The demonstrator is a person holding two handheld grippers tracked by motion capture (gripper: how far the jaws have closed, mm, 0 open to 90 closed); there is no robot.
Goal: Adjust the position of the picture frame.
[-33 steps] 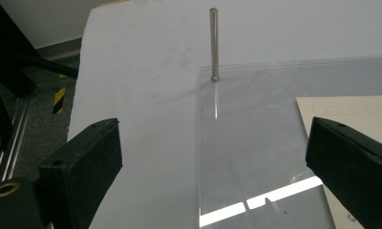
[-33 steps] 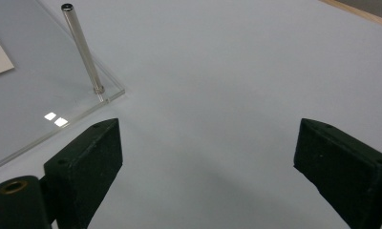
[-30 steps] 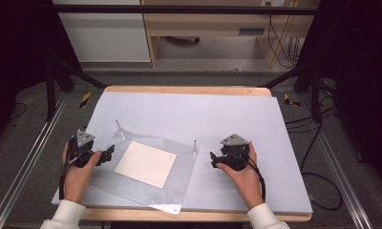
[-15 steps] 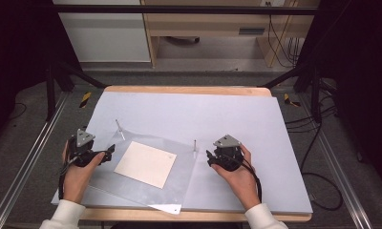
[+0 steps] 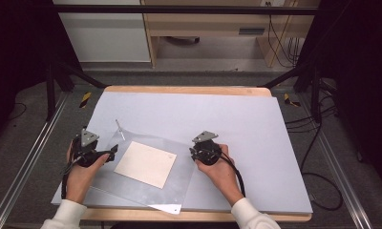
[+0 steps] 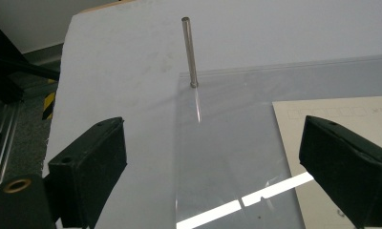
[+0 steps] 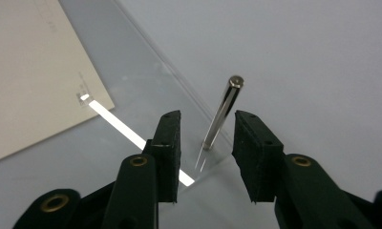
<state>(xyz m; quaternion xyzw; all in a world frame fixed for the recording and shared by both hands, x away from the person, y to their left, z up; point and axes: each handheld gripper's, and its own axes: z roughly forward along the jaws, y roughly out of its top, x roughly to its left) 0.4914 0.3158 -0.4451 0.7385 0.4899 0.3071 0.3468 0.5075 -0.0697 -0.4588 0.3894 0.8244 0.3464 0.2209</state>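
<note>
A clear plastic sheet (image 5: 179, 181) lies on the grey mat (image 5: 256, 124) with a cream paper (image 5: 145, 163) on it. A thin metal pin (image 7: 222, 114) stands upright at the sheet's corner, between the jaws of my right gripper (image 7: 209, 119). Those jaws have just been closing and stand narrow, with a small gap on each side of the pin. In the high view the right gripper (image 5: 202, 150) sits at the sheet's far right corner. My left gripper (image 6: 213, 129) is wide open over the sheet's left edge, with a second pin (image 6: 189, 52) standing a little ahead of it.
The mat covers a wooden table (image 5: 189, 89). Metal rails (image 5: 22, 176) run along both sides, and cables (image 5: 318, 143) lie on the floor at the right. Bare mat stretches behind and right of the sheet.
My right gripper has slid left to the pin at the sheet's far right corner, and its jaws have narrowed around it. The left gripper has kept still.
</note>
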